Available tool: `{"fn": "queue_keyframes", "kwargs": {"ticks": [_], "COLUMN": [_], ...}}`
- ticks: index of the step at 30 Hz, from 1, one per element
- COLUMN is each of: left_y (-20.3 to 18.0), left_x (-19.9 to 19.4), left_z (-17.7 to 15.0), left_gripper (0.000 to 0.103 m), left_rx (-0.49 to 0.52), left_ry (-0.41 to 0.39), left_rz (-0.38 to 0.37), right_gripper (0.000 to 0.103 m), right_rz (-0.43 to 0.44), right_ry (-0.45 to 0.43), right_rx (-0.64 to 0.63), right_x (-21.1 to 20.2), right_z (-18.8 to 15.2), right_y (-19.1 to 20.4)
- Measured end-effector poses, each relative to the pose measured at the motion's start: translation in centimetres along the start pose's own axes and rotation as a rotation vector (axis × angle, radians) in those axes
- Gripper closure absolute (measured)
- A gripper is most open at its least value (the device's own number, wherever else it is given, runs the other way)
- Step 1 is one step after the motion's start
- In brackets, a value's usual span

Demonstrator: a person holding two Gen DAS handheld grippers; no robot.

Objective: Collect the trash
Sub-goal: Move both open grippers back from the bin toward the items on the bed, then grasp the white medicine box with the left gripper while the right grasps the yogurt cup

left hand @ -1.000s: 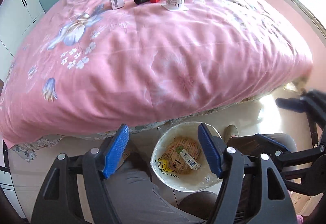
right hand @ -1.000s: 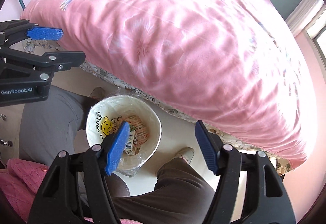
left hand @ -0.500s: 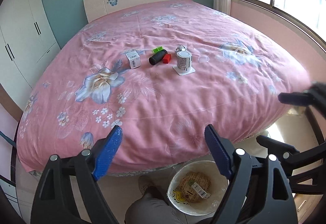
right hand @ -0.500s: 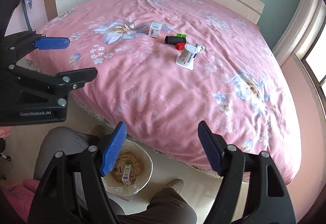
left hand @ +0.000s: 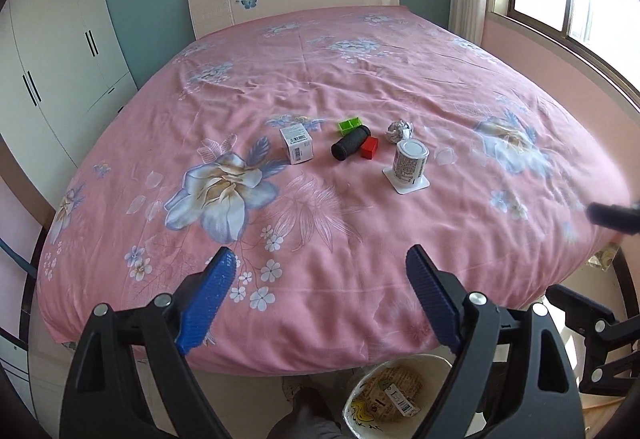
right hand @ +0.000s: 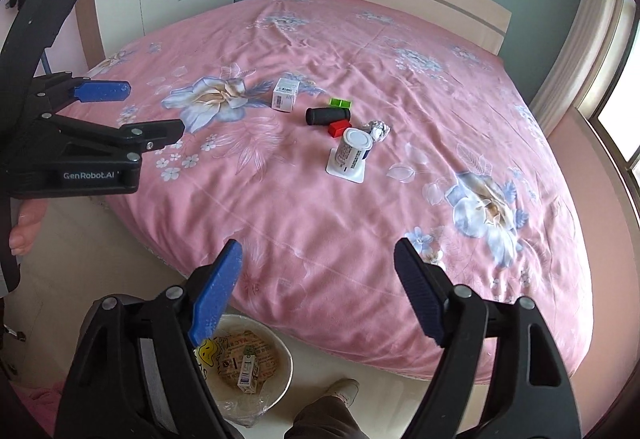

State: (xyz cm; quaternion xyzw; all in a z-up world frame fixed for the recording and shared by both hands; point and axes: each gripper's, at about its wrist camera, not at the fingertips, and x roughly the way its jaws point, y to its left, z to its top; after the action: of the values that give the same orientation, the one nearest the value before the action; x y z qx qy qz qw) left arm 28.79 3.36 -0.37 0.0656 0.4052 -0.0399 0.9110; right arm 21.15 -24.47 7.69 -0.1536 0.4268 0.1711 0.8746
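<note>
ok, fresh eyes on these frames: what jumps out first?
The pink floral bedspread fills both views, with a small cluster mid-bed: white box, black cylinder, upturned cup, foil ball. At the foot of the bed, a bin on the floor holds wrappers.

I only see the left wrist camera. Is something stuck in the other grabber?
Observer: No. The right gripper is open, with nothing between its blue pads. Its jaws have just been opening.
Operator: Is anybody's hand showing?
Observer: Yes. In the right wrist view, the bare fingers of a hand show at the left edge of the picture.
</note>
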Motion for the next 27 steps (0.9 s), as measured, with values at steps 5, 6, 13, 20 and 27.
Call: {"fn": "queue_keyframes", "kwargs": {"ticks": [5,6,13,20,27], "left_y": [1.0,1.2,2.2,2.1,2.3], "left_x": [3.3,4.1,9.9,15.9,22.3], "left_z": [2.1,2.5,5.0,7.3,9.2], "left_gripper": [0.014,0.014,0.014,0.014,0.014], "left_rx": [-0.028,-0.039,-0.093,-0.100,-0.134], "left_ry": [0.031,0.042,0.099,0.141,0.190], "left_rz": [-0.006,-0.011,-0.015,0.011,0.023], "right_gripper": [0.026,0.026,0.026,0.026,0.026], "right_rz": [0.010,0.014,0.040,0.054,0.081], "right_ry": [0.001,0.003,0.025,0.060,0.100], "right_rx": [0.021,0.027,0.065,0.085,0.118], "right_x": [2.2,2.7,7.2,12.5,18.3], "right_z": [1.7,2.1,4.1,5.9,7.3], "right_y": [-1.1,-1.3,-3.1,-4.5,-5.8]}}
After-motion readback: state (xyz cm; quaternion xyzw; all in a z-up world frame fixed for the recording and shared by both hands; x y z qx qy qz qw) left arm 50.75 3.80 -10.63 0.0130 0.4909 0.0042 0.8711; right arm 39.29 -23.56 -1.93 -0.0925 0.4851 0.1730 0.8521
